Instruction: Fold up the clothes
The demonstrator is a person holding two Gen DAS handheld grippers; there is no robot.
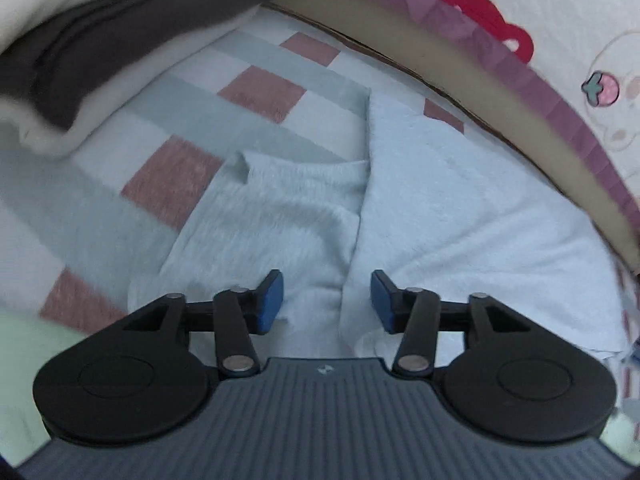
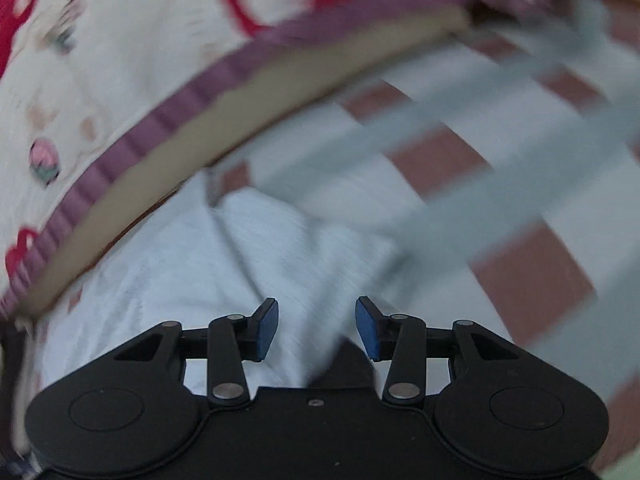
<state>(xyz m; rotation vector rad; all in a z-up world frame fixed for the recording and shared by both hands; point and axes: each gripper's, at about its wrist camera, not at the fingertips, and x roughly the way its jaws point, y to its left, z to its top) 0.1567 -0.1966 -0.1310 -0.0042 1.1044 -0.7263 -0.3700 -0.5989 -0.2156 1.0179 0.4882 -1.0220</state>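
just below both parted grippers, pale blue garment

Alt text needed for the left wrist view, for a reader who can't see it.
The open left gripper hangs over a pale blue garment, partly folded, on a checked cloth, nothing between its blue pads. A folded stack of dark and cream fabric sits upper left; a cartoon-print mat borders the right.
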